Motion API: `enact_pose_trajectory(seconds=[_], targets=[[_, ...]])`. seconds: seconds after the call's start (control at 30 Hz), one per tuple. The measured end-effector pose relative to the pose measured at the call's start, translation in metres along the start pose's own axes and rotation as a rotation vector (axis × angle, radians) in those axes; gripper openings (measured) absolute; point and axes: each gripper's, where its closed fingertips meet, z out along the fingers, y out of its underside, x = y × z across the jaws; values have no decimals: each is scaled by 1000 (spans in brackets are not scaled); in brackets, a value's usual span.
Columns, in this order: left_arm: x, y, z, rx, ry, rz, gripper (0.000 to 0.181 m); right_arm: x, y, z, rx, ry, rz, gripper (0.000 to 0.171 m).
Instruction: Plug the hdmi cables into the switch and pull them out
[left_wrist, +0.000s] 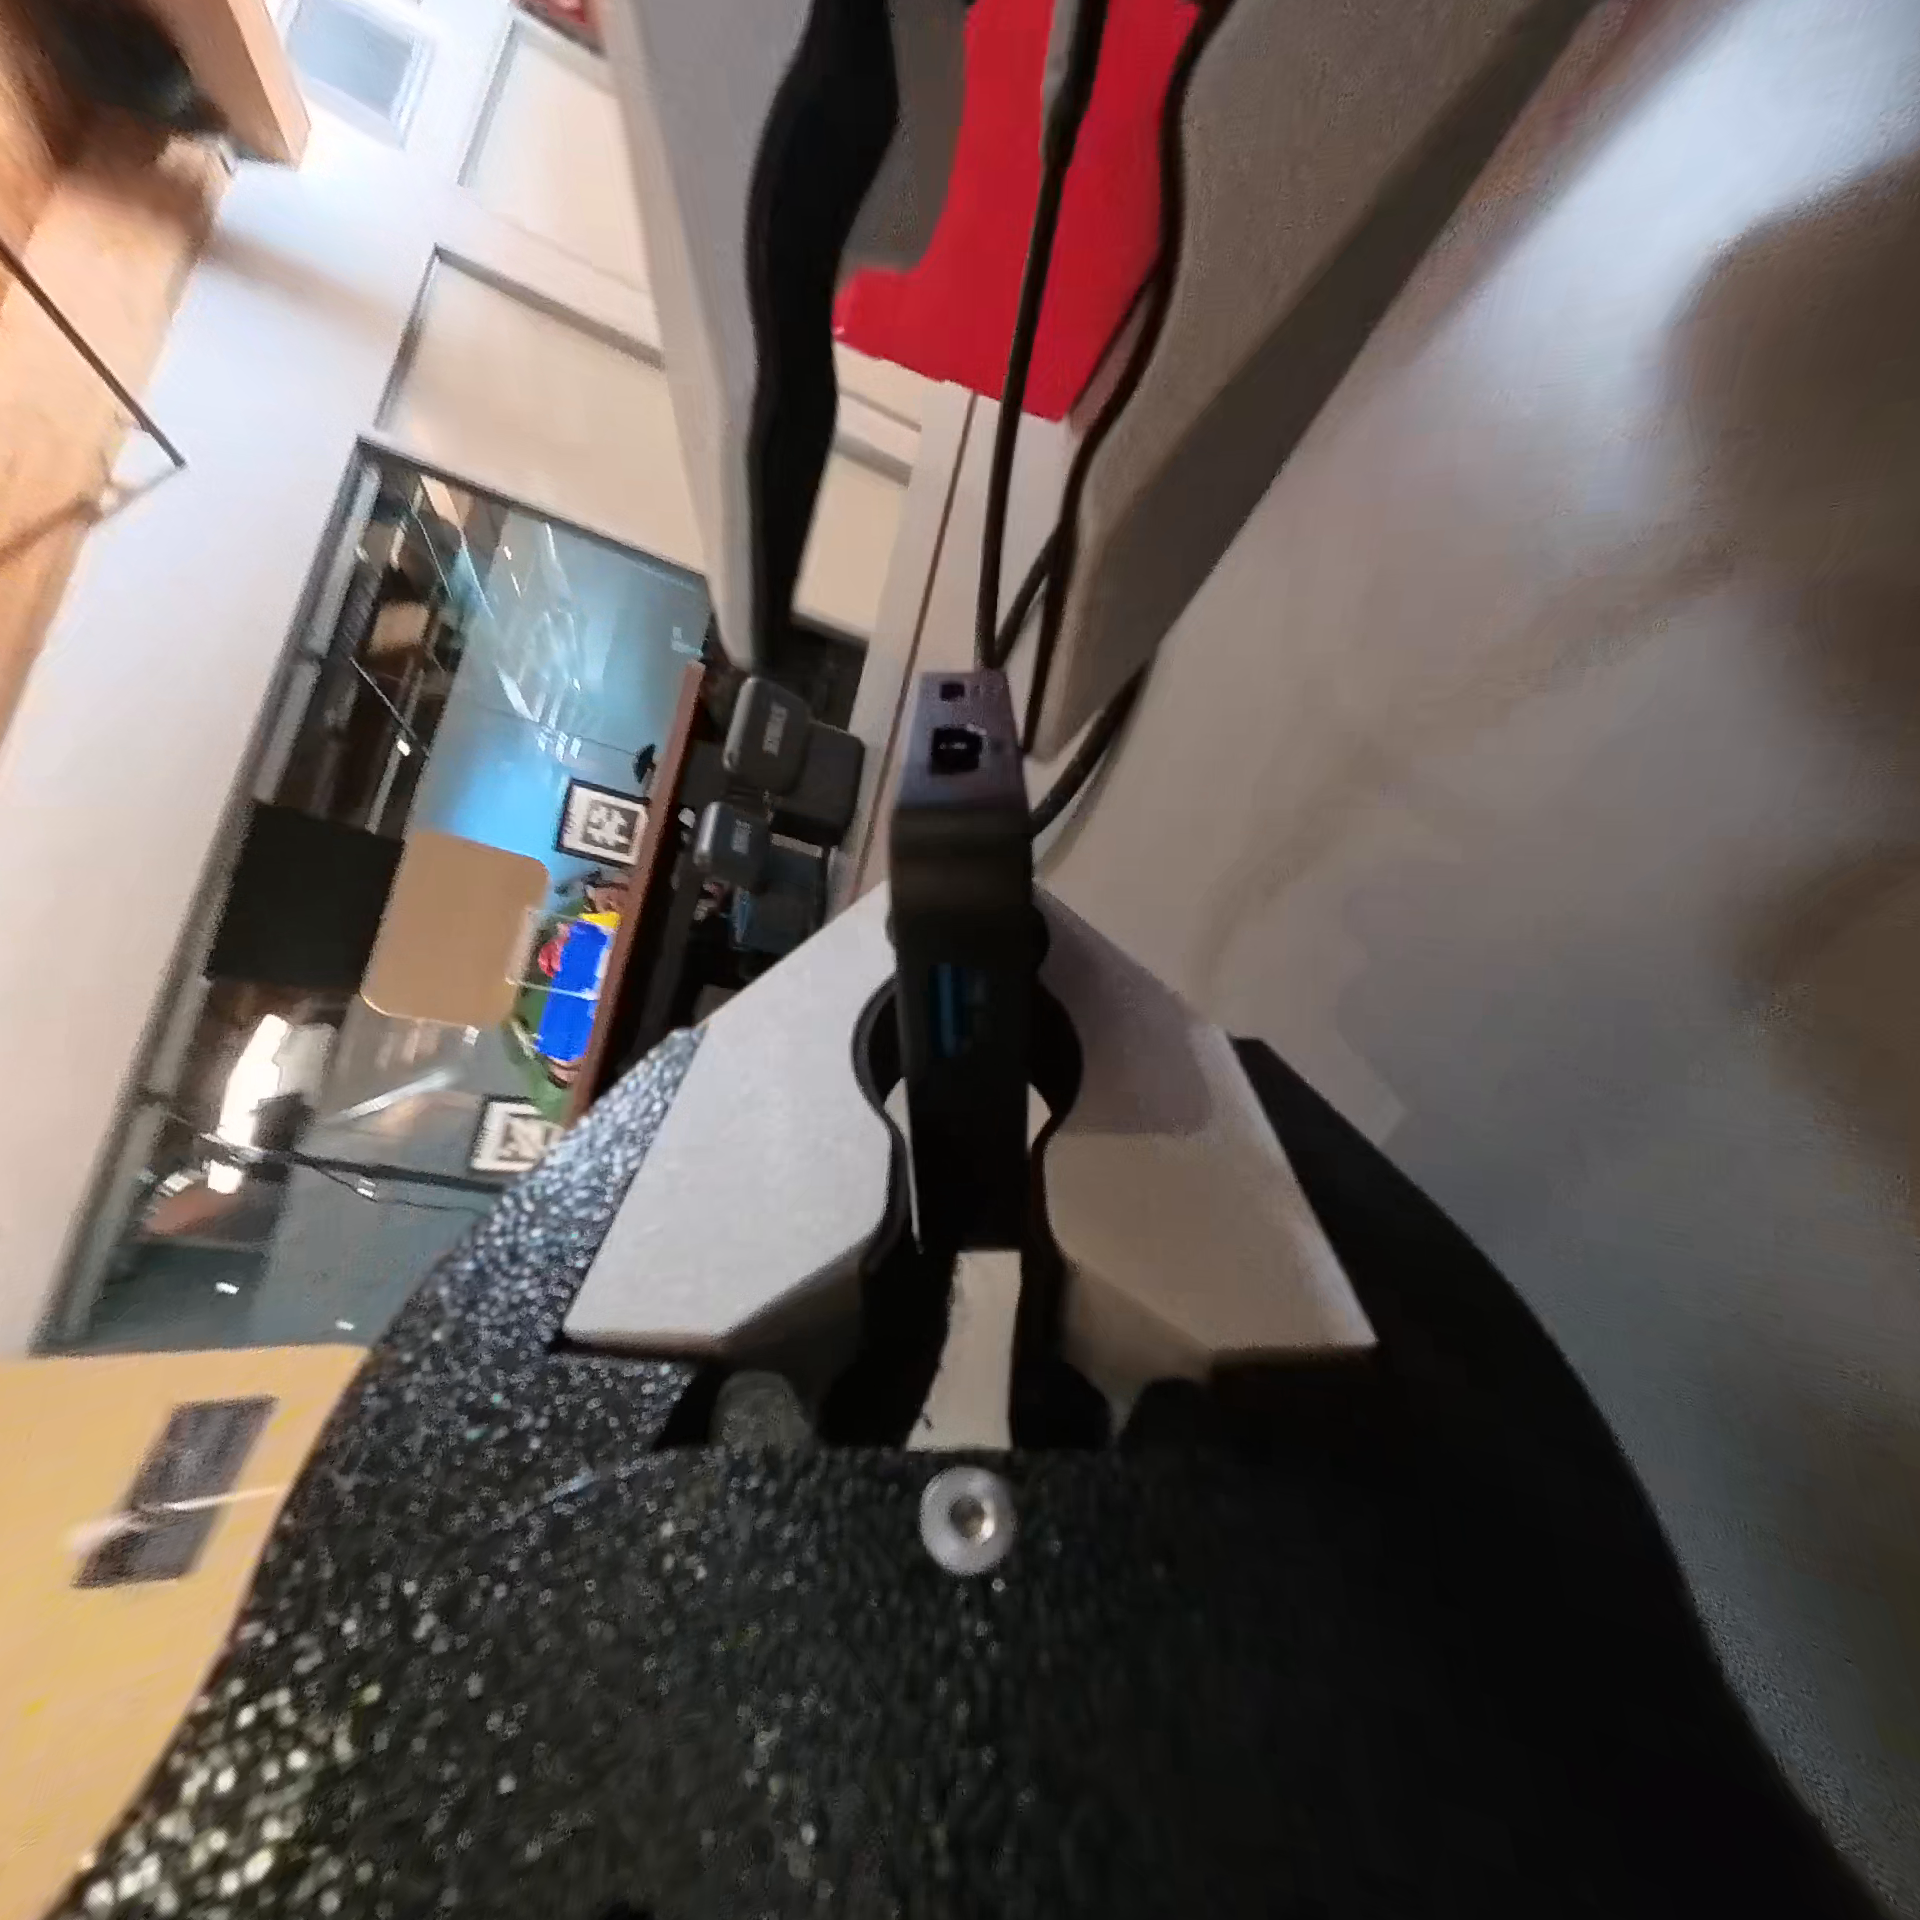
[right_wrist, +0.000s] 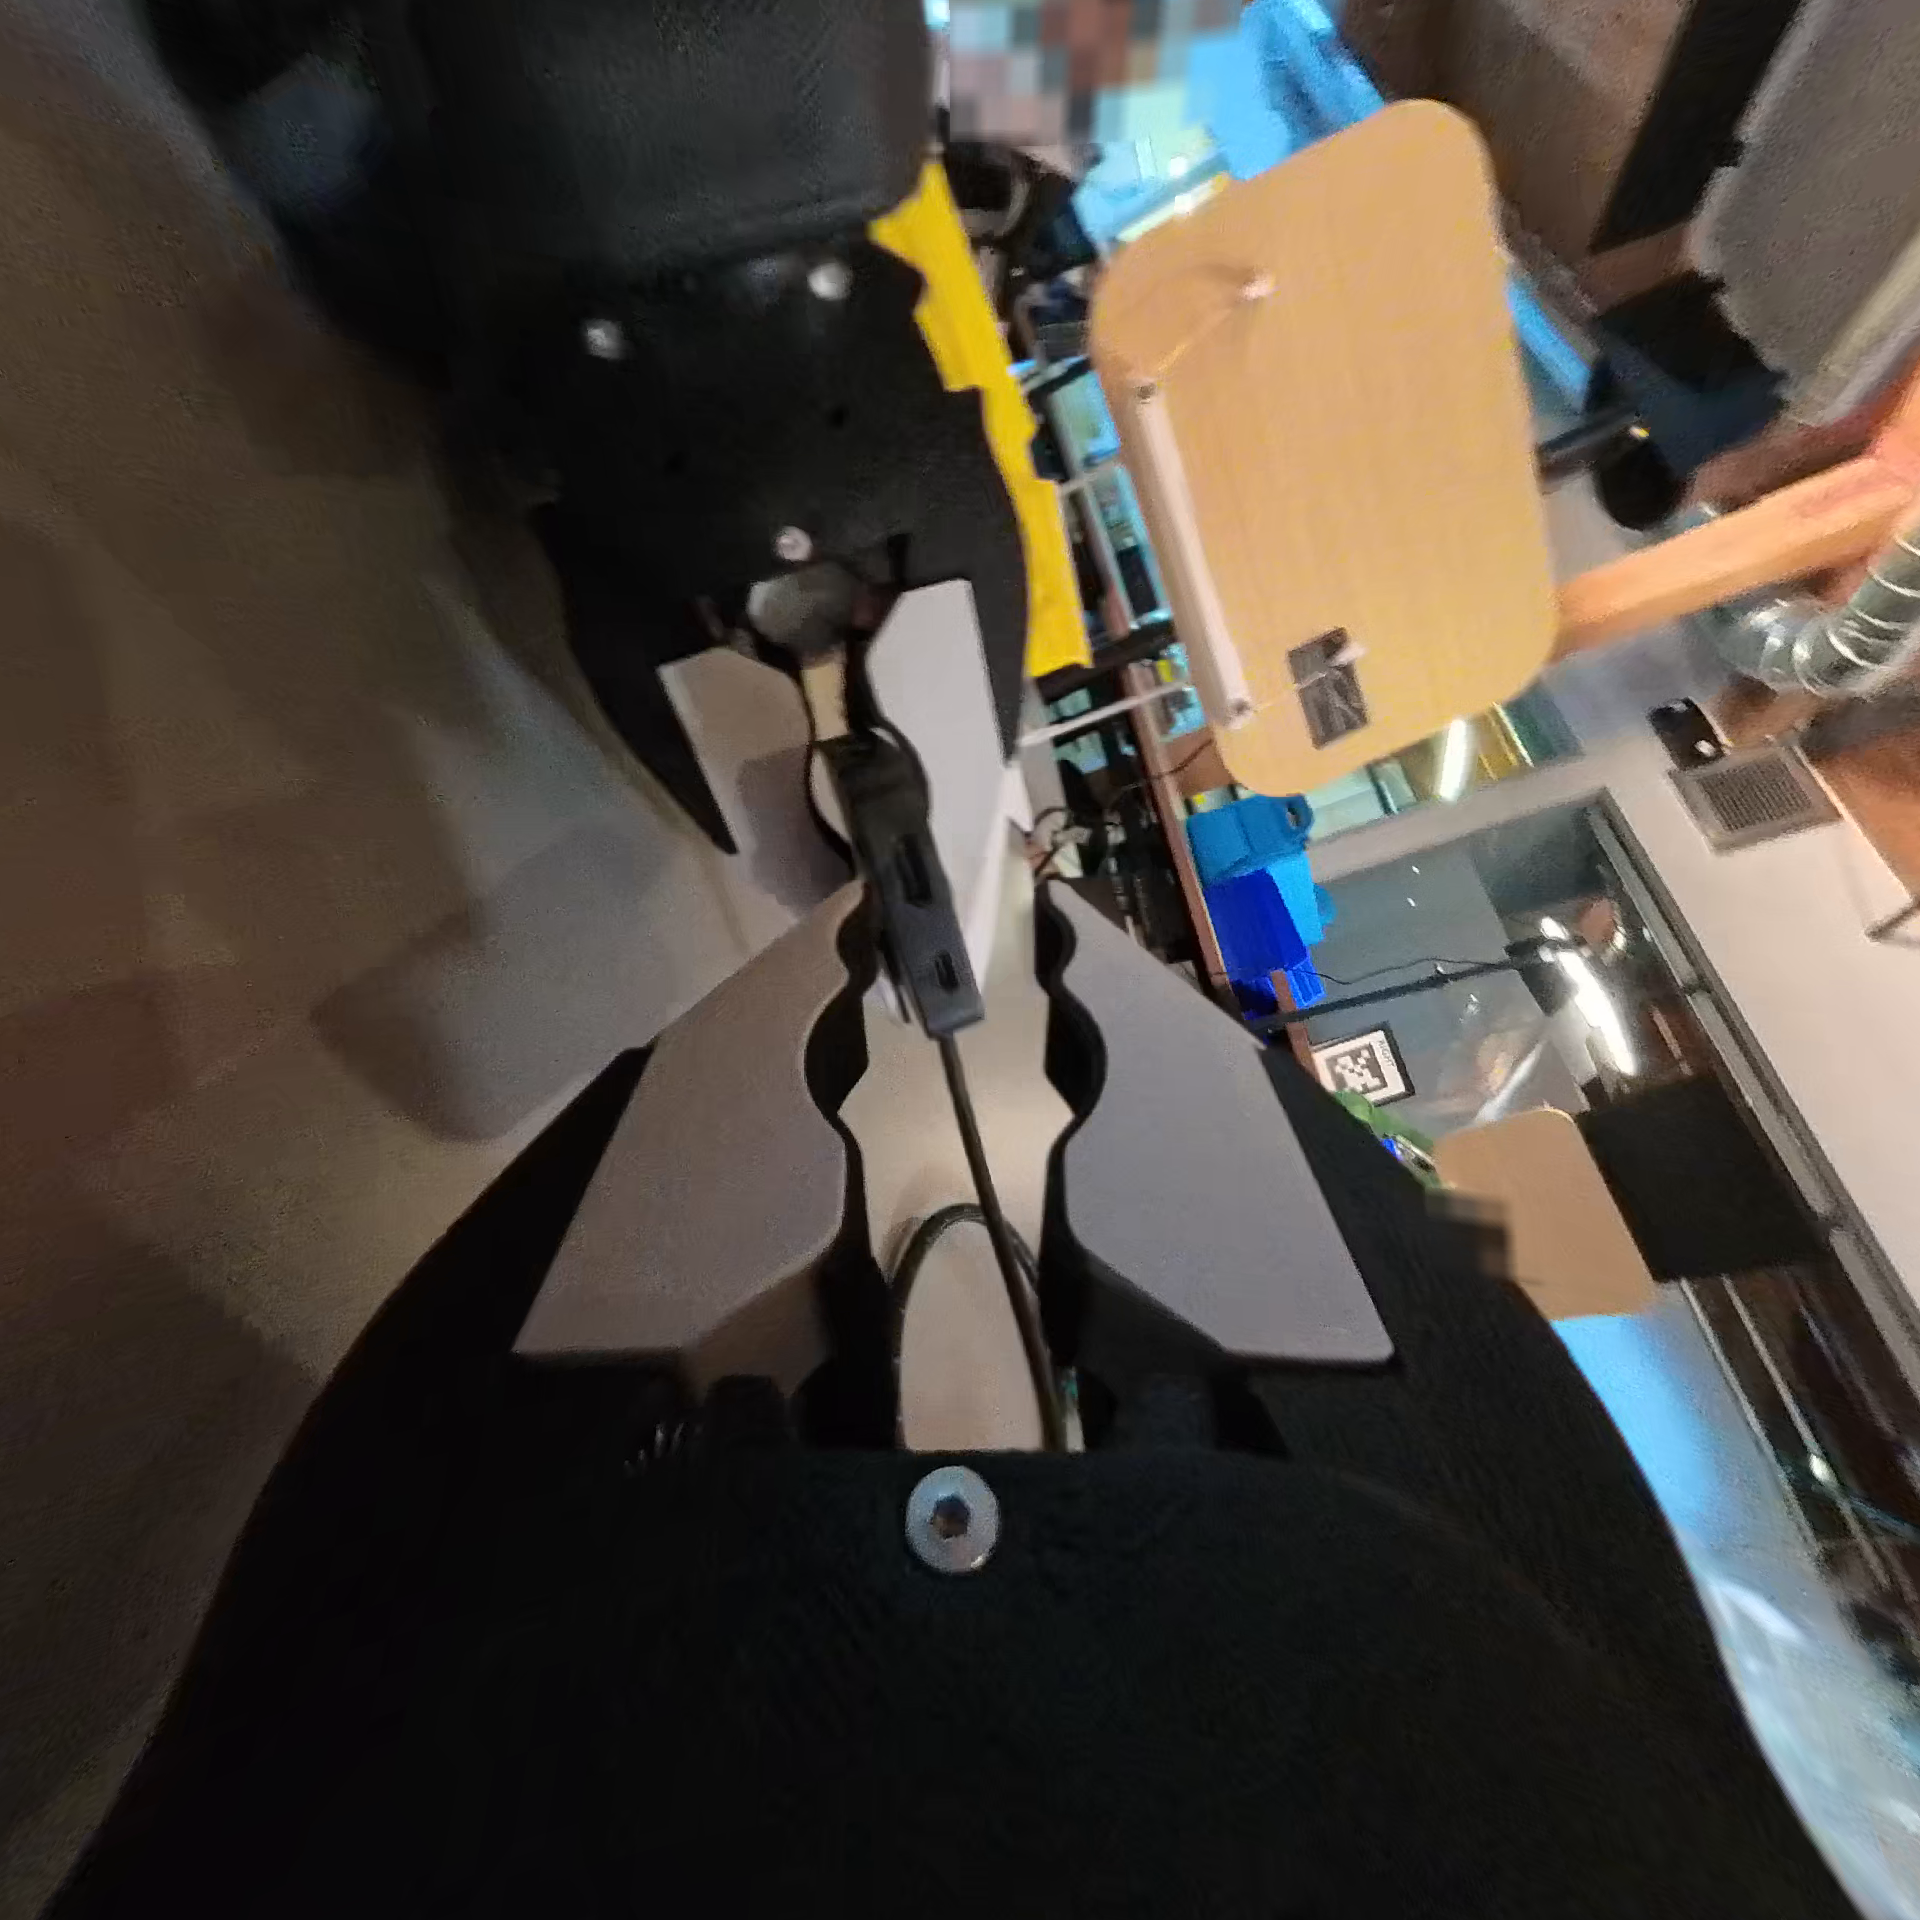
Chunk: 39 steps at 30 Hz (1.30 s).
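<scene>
left gripper (left_wrist: 961, 1049): clamped on the switch (left_wrist: 964, 831), held edgewise above the table (left_wrist: 1455, 935) (one end port faces my camera) | right gripper (right_wrist: 951, 1029): jaws apart, nothing gripped | cable (right_wrist: 982, 1164): runs from the switch's near end, between my right fingers (right_wrist: 1174, 1132), untouched

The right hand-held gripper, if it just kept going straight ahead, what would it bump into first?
Most likely the switch, the small dark box the left hand-held gripper clamps. It sits just past the open right hand-held gripper, near its left finger, with a black cable trailing back between the fingers. Depth is hard to judge.
</scene>
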Motion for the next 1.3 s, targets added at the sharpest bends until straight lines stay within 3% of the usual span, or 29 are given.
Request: enact_pose_trajectory(seconds=[0.2,0.33,0.57,0.7,0.83,0.97,1.03,1.1,1.3], targets=[[-9,13,0,-8,23,-222,13,62,20,-19,-34,336,106,25],[-11,19,0,-30,14,-230,12,87,66,-32,-220,532,148,23],[-3,7,-1,47,34,-136,12,85,135,-42,-341,585,488,21],[9,-6,-4,118,79,-52,12,88,149,-50,-325,608,640,23],[1,9,3,57,42,-71,12,102,130,-54,-304,613,485,31],[-5,29,5,-28,25,-109,12,136,89,-65,-267,661,227,25],[-5,27,5,-15,34,-122,12,142,80,-56,-228,594,265,23],[-1,21,4,16,51,-100,11,136,96,-31,-291,424,361,26],[14,9,3,30,71,69,11,70,205,22,-745,-131,682,32]])
